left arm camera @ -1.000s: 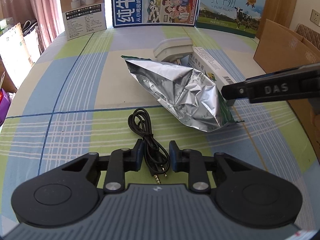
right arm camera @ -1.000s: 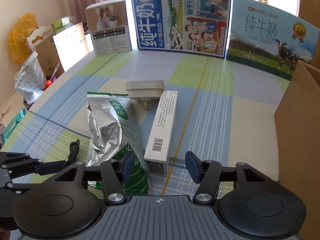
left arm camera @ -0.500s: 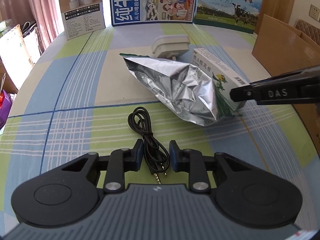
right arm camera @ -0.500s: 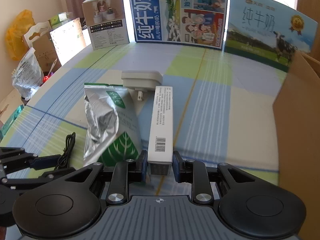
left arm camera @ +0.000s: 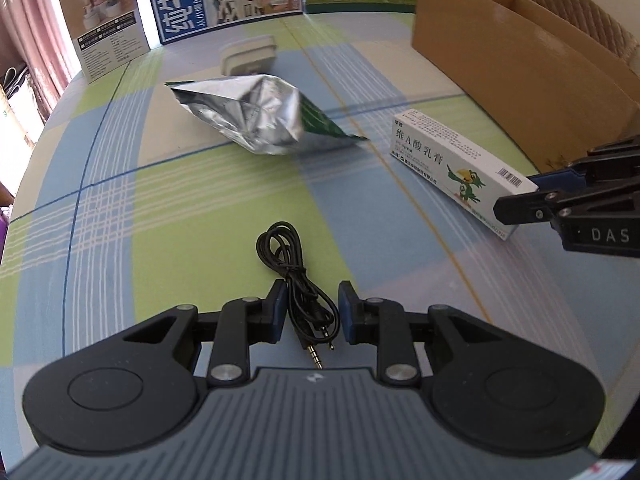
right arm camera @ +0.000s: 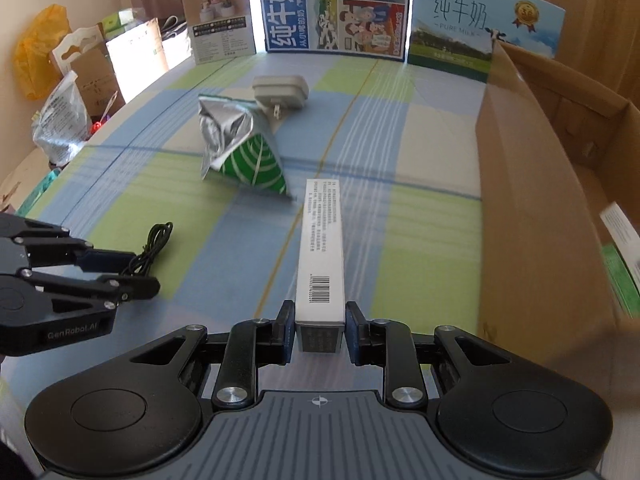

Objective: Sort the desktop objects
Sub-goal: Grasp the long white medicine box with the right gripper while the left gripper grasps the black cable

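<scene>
Right tool [right arm camera: 316,322] pinches the near end of the tube box [right arm camera: 322,248], pads pressed on both long sides, so the box juts straight out toward 12 o'clock and hangs clear of the tabletop [right arm camera: 420,232]. Gripping one end leaves its length free, which I judge suits tipping it into the carton [right arm camera: 520,200] standing at 2 o'clock, just beside it, where other packets already lie.

Left tool [left arm camera: 308,312] is pressed nearly together around the audio cable [left arm camera: 296,276]; the plugs dangle between the pads and the loop trails ahead toward 12 o'clock. Whether the pads truly bite the cord or only flank it, I cannot tell. A thin cord needs such a narrow pinch.

Farther out on the tabletop, the foil bag [left arm camera: 256,120] lies crumpled at 11 o'clock from the left tool, well apart from both tools. Behind it, touching or nearly so, sits the charger [right arm camera: 282,90], prongs toward the bag. Both wait unsorted. Milk boards [right arm camera: 336,4] stand along the far edge, a backdrop only.
</scene>
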Demonstrator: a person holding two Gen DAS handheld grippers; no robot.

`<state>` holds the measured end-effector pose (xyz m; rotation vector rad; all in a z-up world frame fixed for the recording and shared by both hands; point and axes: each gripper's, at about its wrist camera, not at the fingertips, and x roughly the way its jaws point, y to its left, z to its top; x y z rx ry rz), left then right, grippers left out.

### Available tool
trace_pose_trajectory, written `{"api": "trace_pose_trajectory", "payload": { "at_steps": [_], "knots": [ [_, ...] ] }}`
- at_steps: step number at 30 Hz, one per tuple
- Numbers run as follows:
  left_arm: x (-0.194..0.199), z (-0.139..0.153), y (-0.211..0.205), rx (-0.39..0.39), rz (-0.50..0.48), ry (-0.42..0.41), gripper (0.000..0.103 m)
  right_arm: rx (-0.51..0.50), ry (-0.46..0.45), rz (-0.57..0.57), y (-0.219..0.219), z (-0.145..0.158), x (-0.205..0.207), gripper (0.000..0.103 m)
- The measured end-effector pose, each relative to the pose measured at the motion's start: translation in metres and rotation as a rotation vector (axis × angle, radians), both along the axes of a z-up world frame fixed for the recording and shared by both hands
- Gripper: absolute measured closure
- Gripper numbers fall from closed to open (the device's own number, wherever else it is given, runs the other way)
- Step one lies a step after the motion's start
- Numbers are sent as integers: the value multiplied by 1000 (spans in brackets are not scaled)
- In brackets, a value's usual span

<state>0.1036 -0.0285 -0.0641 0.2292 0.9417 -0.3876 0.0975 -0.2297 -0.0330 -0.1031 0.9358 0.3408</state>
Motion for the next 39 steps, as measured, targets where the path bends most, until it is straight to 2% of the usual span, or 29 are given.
{"api": "trace_pose_trajectory", "payload": {
  "at_steps": [5,7,8,10,14,22,25,26,27,39],
  "knots": [
    [-29,-2,-11,25,-27,-10,80,22,-1,-7,-11,1,-31,79],
    [-34,-2,-12,38,-19,-29,68,24,-9,-10,-12,1,-38,72],
    [-35,-1,-11,37,-8,-38,58,26,-8,-10,-12,0,-40,69],
    [-31,1,-8,24,21,-48,57,31,-10,-13,-13,-1,-42,57],
    [-21,0,-3,-42,62,-15,57,22,-35,-5,-11,-2,-40,53],
    [-6,-9,-10,-24,78,-2,62,30,-53,-3,-14,-9,-29,52],
    [-4,-8,-10,-24,89,-6,76,32,-56,5,-12,-11,-24,52],
    [-3,-7,-9,-24,90,-6,89,31,-55,9,-11,-12,-23,52],
    [-3,-7,-9,-22,89,-5,92,29,-55,11,-10,-13,-21,52],
    [-5,-4,-5,-33,86,-11,92,11,-41,33,2,-20,-1,52]
  ]
}}
